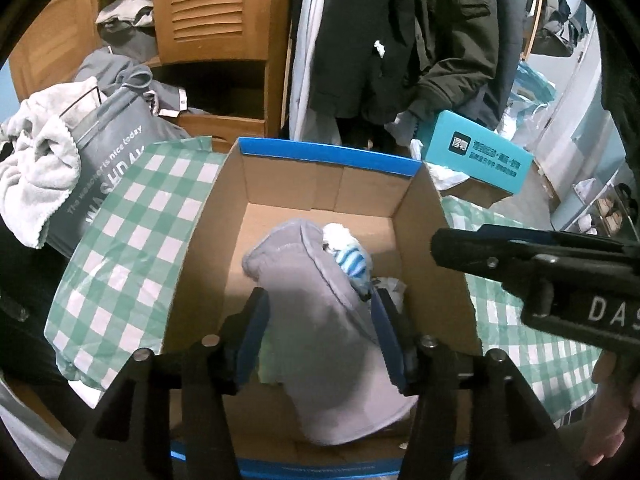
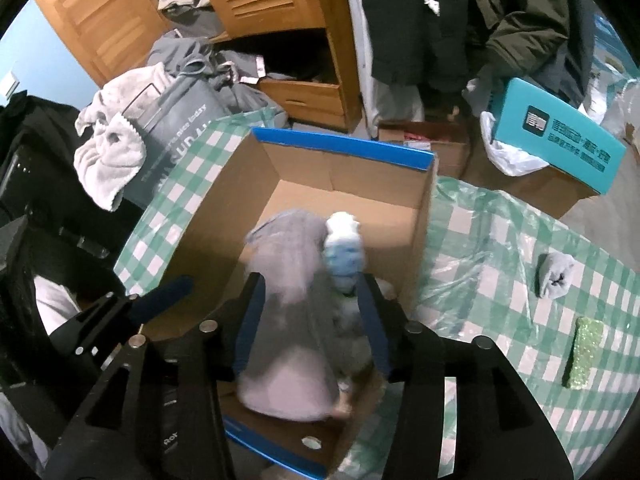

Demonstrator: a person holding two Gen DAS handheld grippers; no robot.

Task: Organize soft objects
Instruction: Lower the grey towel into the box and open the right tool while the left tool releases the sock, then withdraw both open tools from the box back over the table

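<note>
Checked cloth (image 2: 500, 264): one box (image 2: 344, 148), one grey garment (image 1: 320, 320), two claws apart.

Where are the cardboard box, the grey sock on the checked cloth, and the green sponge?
box (image 2: 344, 146): right wrist view, blue far rim.
sock (image 2: 554, 276): right wrist view, middle of the bundle.
sponge (image 2: 582, 354): right wrist view, middle of its top.
</note>
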